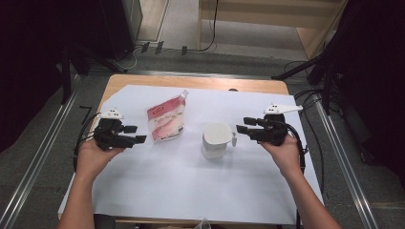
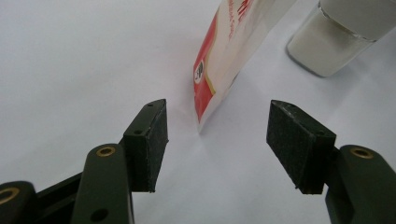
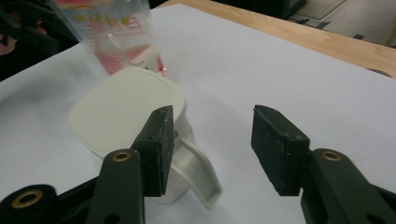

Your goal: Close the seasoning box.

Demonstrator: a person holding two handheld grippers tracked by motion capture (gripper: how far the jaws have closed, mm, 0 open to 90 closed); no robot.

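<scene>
A red and white pouch (image 1: 167, 119) stands on the white sheet left of centre. A white lidded container (image 1: 216, 140) with a side handle (image 3: 201, 172) sits to its right. My left gripper (image 1: 136, 134) hovers just left of the pouch, open, its jaws pointing at the pouch's bottom corner (image 2: 205, 116) with nothing between them. In the left gripper view (image 2: 217, 140) the container (image 2: 336, 37) stands farther off. My right gripper (image 1: 242, 129) is right beside the container, open (image 3: 212, 144). Its left pad (image 3: 161, 149) is next to the lid (image 3: 121, 109), and the handle lies just below the gap, untouched.
A white sheet (image 1: 191, 186) covers most of the wooden table (image 1: 200, 83). Metal rails (image 1: 43, 157) run along both sides of the table. Cables (image 1: 310, 100) trail on the floor at the back and right.
</scene>
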